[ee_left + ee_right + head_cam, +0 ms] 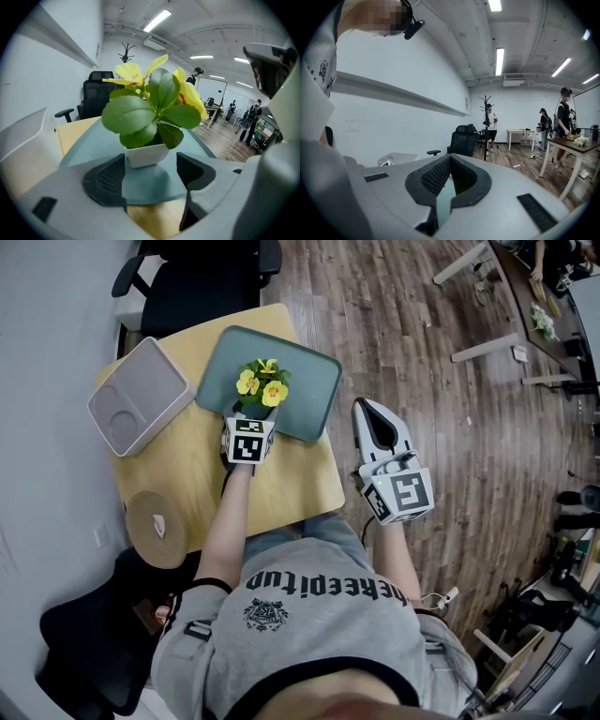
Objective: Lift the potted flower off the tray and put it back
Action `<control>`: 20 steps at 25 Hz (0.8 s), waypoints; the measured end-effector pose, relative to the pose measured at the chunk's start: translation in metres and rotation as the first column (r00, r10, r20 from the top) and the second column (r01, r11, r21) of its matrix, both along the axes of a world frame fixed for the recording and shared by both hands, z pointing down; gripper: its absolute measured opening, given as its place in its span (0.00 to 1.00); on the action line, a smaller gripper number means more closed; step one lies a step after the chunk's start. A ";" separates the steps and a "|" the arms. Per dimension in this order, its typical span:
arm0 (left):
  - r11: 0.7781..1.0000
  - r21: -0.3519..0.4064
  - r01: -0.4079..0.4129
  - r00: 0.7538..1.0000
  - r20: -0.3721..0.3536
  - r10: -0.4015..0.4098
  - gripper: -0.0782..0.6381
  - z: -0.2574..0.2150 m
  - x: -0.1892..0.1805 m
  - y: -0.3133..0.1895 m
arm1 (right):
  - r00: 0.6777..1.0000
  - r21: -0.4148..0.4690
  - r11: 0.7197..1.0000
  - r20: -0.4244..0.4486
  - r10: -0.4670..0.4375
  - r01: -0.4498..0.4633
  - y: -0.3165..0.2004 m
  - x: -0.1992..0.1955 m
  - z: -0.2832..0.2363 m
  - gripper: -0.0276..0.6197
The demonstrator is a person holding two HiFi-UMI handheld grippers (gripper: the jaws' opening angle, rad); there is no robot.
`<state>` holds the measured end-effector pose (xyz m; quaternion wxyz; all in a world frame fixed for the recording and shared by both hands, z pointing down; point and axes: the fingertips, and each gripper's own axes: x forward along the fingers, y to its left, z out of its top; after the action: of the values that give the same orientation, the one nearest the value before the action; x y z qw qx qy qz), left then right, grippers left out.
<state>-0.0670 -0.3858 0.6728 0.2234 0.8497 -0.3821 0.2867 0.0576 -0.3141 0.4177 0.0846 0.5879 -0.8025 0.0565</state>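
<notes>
Left gripper view: left gripper (149,174) jaws apart beside potted flower (146,154), contact unclear; right gripper (450,176) jaws together.

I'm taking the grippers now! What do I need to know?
Left gripper: open, with the potted flower at its jaw tips, not gripped.
Right gripper: shut and empty, held beside the table.
The flower stands upright on the tray.
Done: the approach. Left, as far as this shows: close on the pot, lift it, set it back on the tray.
</notes>
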 end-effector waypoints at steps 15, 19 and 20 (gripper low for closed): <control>0.970 0.127 0.206 0.979 -0.020 -0.205 0.18 -0.071 -0.046 0.046 | 0.991 0.076 0.989 0.041 -0.131 0.128 0.012 -0.025 -0.025 0.05; 0.955 0.175 0.238 0.971 -0.043 -0.234 0.13 -0.100 -0.052 0.055 | 0.987 0.099 0.985 0.052 -0.149 0.144 0.016 -0.024 -0.034 0.05; 0.952 0.184 0.245 0.970 -0.049 -0.240 0.12 -0.106 -0.053 0.057 | 0.987 0.104 0.984 0.054 -0.153 0.147 0.017 -0.024 -0.036 0.05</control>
<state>-0.1197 -0.3288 0.5664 0.1803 0.8174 -0.5059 0.2084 0.0339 -0.2969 0.3815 0.0342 0.5271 -0.8487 0.0279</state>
